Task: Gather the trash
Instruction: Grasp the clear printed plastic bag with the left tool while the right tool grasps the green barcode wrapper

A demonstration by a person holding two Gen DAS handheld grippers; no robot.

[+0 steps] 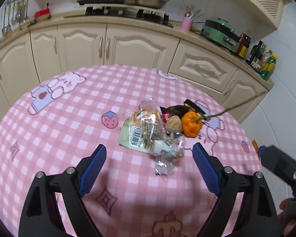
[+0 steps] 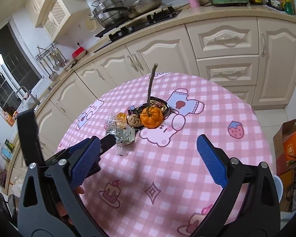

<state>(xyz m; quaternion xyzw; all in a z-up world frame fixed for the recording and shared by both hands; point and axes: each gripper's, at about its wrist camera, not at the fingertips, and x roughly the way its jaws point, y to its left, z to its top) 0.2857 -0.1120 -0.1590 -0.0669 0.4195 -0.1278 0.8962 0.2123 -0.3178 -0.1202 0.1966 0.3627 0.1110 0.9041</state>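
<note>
pink checked tablecloth (image 1: pixel 69 118), wrapper pile (image 1: pixel 148 134), orange pumpkin (image 2: pixel 151 117)

bare tablecloth (image 1: pixel 73 122) rings the trash pile (image 1: pixel 148 130); stem (image 2: pixel 151 83) juts up.

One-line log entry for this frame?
phase: approach | left gripper: open, empty | right gripper: open, empty | trash pile: on table, untouched | orange mini pumpkin: beside wrappers
</note>
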